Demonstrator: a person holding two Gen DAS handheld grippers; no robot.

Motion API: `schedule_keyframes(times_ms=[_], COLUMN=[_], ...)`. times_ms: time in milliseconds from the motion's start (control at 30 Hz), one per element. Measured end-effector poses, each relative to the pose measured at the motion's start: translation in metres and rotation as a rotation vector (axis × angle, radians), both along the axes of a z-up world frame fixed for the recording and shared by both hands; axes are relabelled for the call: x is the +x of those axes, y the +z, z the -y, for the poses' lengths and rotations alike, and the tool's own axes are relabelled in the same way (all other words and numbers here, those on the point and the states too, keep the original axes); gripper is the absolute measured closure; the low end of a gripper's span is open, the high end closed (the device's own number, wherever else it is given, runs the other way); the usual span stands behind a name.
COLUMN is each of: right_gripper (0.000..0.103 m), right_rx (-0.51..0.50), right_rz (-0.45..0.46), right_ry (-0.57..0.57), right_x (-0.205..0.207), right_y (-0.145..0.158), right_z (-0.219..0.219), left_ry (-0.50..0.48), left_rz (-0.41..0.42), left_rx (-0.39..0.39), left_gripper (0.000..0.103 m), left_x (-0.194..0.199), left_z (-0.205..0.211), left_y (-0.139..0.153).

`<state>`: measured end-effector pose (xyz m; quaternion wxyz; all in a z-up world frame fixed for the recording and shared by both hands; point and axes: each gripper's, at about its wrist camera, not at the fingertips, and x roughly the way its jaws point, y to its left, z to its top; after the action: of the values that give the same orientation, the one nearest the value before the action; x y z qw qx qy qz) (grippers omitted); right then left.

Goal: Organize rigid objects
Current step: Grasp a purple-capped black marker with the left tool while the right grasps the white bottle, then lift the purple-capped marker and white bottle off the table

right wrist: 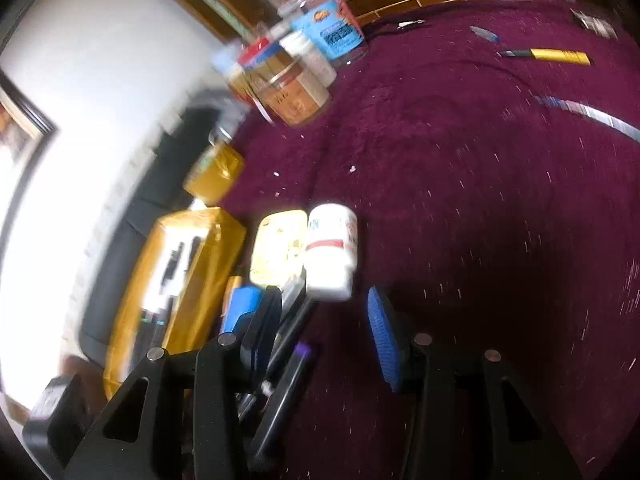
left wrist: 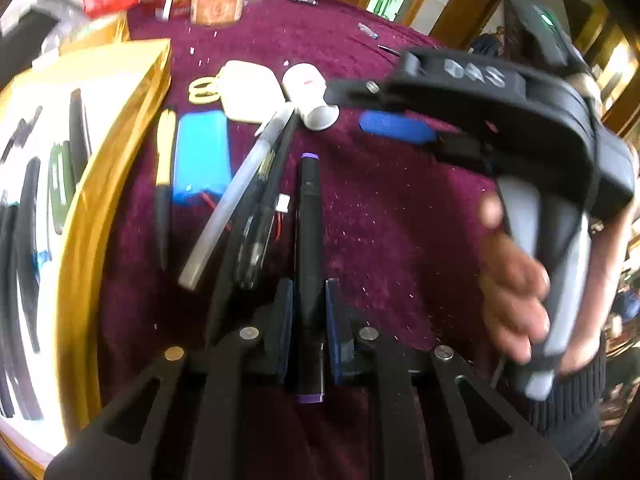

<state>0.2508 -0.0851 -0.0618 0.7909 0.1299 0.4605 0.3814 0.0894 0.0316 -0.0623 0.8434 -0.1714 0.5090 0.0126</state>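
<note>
The left claw (left wrist: 308, 312) is closed on a black marker (left wrist: 309, 240) with purple ends, gripped near its lower end and pointing up the middle of the left wrist frame. The right claw (right wrist: 324, 328) is open and holds nothing; in its own view it sits low in the frame over the pile, the white bottle (right wrist: 331, 252) just above its gap.

At the left edge of the left wrist frame stands the gold box (left wrist: 100, 184), already holding several dark pens and similar sticks, so sorting looks partly done. Much still lies on the counter (left wrist: 400, 240) in the frame's upper middle: a blue case (left wrist: 202, 156), a yellow-and-black pen (left wrist: 164, 168), a clear tube (left wrist: 236, 200), a white pouch (left wrist: 250, 94), yellow scissors (left wrist: 204, 90) and the bottle, lying close together. Farther off, upper right of the right wrist frame, a yellow knife (right wrist: 552, 55) lies well apart.

I judge the marker is bound for the box, with most of the pile left.
</note>
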Motion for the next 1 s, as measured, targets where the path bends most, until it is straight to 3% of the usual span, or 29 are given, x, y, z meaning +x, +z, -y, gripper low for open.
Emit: schedule_keyframes(times_ms=[67,167,200,267,400,533,633,733,1000], right_gripper=[0.063,0.065,0.071,0.073,0.074,0.073,0.073,0.073,0.073], right_rx=[-0.056,-0.108,-0.108,-0.112,-0.074,-0.025,0.002,0.051,-0.027], right_rz=[0.025,-0.018,-0.014,-0.001,-0.016,-0.036,-0.033,-0.04,0.051], right_ry=[-0.002,-0.009,-0.021,-0.036,-0.095,-0.19,-0.256,-0.267,-0.286], right_x=[0.009,0.022,0.022,0.018,-0.007,-0.047,-0.063,-0.068,-0.075], right_y=[0.006,-0.007,-0.011,-0.012,-0.016,-0.025,-0.026,-0.033,-0.027], right_z=[-0.014,-0.029,-0.028,-0.02,0.022,0.085,0.111,0.115,0.104], left_ry=[-0.001,0.001,-0.001,-0.004,-0.021,-0.008,-0.015,-0.024,-0.031], left_rz=[0.0,-0.004,-0.005,0.0,-0.011,-0.018,-0.016,-0.031,-0.027], left_rx=[-0.04,-0.098,-0.109,-0.112,-0.055,-0.061,-0.002,0.07,0.152], left_gripper=[0.09,0.09,0.09,0.09,0.09,0.09,0.09,0.09,0.09], left_x=[-0.003,-0.003,-0.004,-0.004,-0.002,0.0,0.0,0.004,0.002], left_z=[-0.007,-0.017,-0.019,-0.021,-0.014,-0.012,-0.003,0.008,0.027], left_y=[-0.002,-0.004,-0.004,-0.005,-0.003,-0.003,-0.003,-0.002,0.001])
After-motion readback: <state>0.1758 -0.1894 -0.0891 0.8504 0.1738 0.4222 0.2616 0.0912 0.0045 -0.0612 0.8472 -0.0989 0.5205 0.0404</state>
